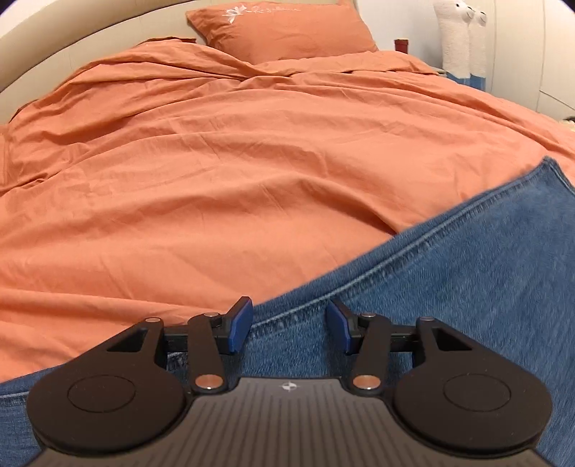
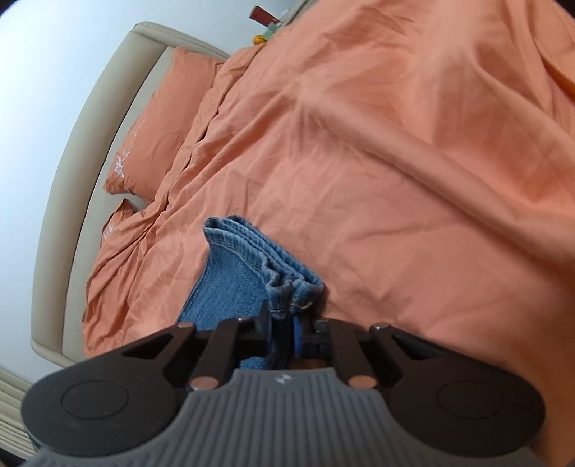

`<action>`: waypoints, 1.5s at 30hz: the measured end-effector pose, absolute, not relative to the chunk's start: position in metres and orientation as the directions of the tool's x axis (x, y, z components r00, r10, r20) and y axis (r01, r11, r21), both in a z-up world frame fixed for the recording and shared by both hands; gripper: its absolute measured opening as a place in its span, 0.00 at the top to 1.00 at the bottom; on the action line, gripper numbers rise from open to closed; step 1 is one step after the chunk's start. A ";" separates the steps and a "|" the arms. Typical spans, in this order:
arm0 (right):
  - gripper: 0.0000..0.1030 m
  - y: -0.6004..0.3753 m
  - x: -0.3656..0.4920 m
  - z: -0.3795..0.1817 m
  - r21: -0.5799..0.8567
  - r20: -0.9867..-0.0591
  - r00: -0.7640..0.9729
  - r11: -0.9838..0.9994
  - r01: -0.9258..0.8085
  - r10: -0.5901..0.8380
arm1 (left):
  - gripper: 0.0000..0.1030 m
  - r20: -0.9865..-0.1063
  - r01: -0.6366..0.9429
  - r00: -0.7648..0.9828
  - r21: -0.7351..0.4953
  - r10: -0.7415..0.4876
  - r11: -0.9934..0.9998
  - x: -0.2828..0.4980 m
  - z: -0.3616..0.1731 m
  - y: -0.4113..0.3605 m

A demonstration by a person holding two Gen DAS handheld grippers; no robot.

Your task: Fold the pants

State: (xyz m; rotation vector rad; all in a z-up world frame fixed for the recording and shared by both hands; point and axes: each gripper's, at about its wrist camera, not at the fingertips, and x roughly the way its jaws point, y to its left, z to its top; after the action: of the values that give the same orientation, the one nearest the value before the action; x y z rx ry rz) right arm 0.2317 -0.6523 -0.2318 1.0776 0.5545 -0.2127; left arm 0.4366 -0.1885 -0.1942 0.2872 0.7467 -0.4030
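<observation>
The jeans (image 1: 467, 287) are lying on the orange duvet (image 1: 215, 179) of the bed. The right gripper (image 2: 284, 323) has its fingers pinched tight on the bunched hem end (image 2: 287, 287). The left gripper (image 1: 289, 323) sits over a seam, fingers partway apart and not squeezing anything. Matching pillow (image 1: 284, 28) up by the headboard (image 2: 72, 143).

We see blue denim pants (image 1: 467, 280) with paler stitched seams on a burnt-orange duvet (image 1: 215, 161) — its pillow (image 1: 284, 28) matching, with white embroidery. Our tongs (image 1: 289, 325) are black with blue pads (image 1: 240, 325) — the headboard (image 2: 64, 172) beige.
</observation>
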 end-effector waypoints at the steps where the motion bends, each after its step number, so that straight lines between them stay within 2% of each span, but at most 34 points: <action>1: 0.96 -0.651 0.232 -0.228 0.767 -0.527 0.844 0.481 0.425 0.094 | 0.44 -0.703 0.449 0.665 0.103 -0.254 0.888 0.435 -0.191 -0.188; 6: 0.98 -0.640 0.234 -0.183 0.724 -0.505 0.861 0.576 0.380 0.066 | 0.46 -0.669 0.399 0.702 0.084 -0.246 0.913 0.418 -0.163 -0.157; 14: 0.98 -0.560 0.242 -0.056 0.556 -0.393 0.917 0.810 0.186 0.059 | 0.46 -0.626 0.261 0.756 0.022 -0.190 0.965 0.364 -0.118 -0.060; 20: 0.98 -0.465 0.252 0.018 0.452 -0.319 0.939 0.891 0.030 0.130 | 0.46 -0.613 0.141 0.769 -0.112 -0.180 0.984 0.311 -0.107 0.002; 25: 0.98 -0.373 0.271 0.042 0.408 -0.304 0.927 0.909 -0.080 0.218 | 0.48 -0.617 0.068 0.762 -0.230 -0.199 0.971 0.292 -0.108 0.034; 28: 0.98 -0.318 0.284 0.031 0.424 -0.319 0.905 0.896 -0.130 0.282 | 0.48 -0.599 0.042 0.775 -0.271 -0.203 0.962 0.285 -0.103 0.047; 32: 0.98 -0.245 0.296 -0.012 0.443 -0.368 0.860 0.880 -0.171 0.353 | 0.48 -0.586 0.012 0.775 -0.361 -0.236 0.932 0.280 -0.105 0.066; 36: 0.98 -0.178 0.306 -0.081 0.434 -0.493 0.768 0.881 -0.190 0.408 | 0.48 -0.603 -0.005 0.749 -0.418 -0.273 0.908 0.280 -0.116 0.079; 39: 0.98 -0.140 0.301 -0.135 0.364 -0.608 0.684 0.908 -0.209 0.402 | 0.48 -0.620 0.002 0.714 -0.462 -0.324 0.887 0.279 -0.128 0.082; 43: 0.97 -0.128 0.296 -0.174 0.306 -0.683 0.627 0.927 -0.219 0.374 | 0.47 -0.622 0.031 0.666 -0.529 -0.412 0.848 0.288 -0.139 0.080; 45: 0.91 -0.131 0.293 -0.182 0.291 -0.697 0.615 0.930 -0.227 0.368 | 0.45 -0.619 0.046 0.645 -0.553 -0.448 0.832 0.294 -0.143 0.076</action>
State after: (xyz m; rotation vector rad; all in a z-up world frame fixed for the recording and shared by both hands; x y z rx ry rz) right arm 0.2929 -0.1307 -0.1825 0.1806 0.8413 0.3446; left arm 0.2939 0.0761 -0.1429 -0.5295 0.8294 -0.2961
